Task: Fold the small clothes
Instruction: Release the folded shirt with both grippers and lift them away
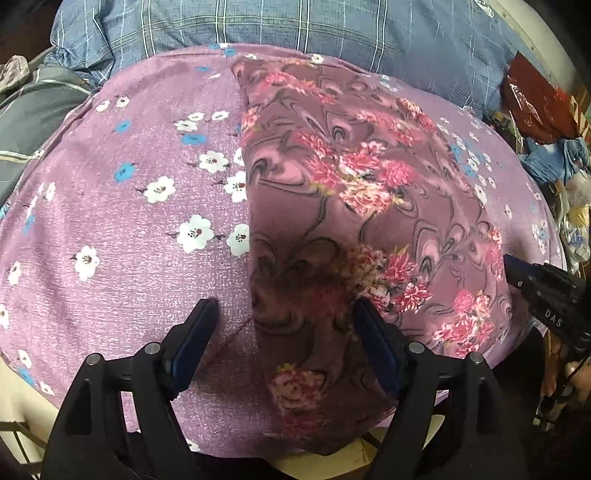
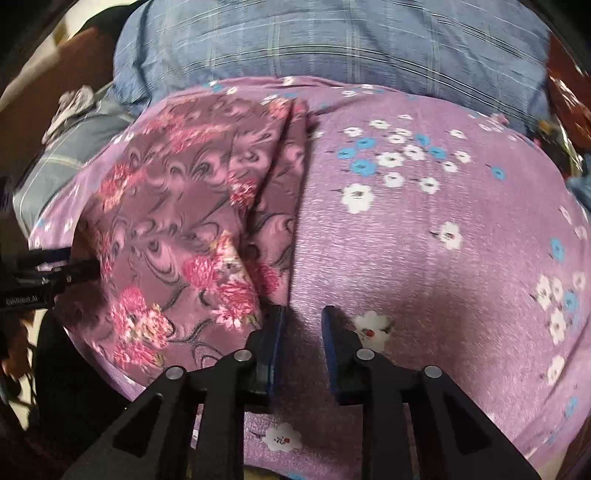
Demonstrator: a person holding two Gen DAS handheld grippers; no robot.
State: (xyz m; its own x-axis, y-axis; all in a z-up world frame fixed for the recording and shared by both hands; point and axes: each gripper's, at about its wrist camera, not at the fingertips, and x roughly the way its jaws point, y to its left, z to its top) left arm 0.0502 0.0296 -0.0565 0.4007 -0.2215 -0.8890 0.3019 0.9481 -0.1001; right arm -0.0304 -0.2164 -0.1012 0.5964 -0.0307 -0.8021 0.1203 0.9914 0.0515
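Observation:
A mauve garment (image 1: pixel 351 177) with pink flower print lies folded in a long strip on a lilac bedsheet (image 1: pixel 129 221) dotted with white and blue flowers. My left gripper (image 1: pixel 286 306) is open just above the garment's near end. The cloth's left edge runs between its fingers, and neither pad presses on it. In the right wrist view the same garment (image 2: pixel 177 206) lies to the left on the sheet (image 2: pixel 424 240). My right gripper (image 2: pixel 303 314) stands with a narrow gap over bare sheet, its left finger at the garment's right edge. Each gripper shows in the other's view, the right gripper (image 1: pixel 517 273) and the left gripper (image 2: pixel 85 264).
A blue checked pillow (image 1: pixel 295 26) (image 2: pixel 332 40) lies along the far side of the bed. A grey striped cloth (image 1: pixel 29 122) lies at the left. At the right sit a red packet (image 1: pixel 535 99), a blue rag (image 1: pixel 554 158) and other clutter. The bed's near edge is just under the grippers.

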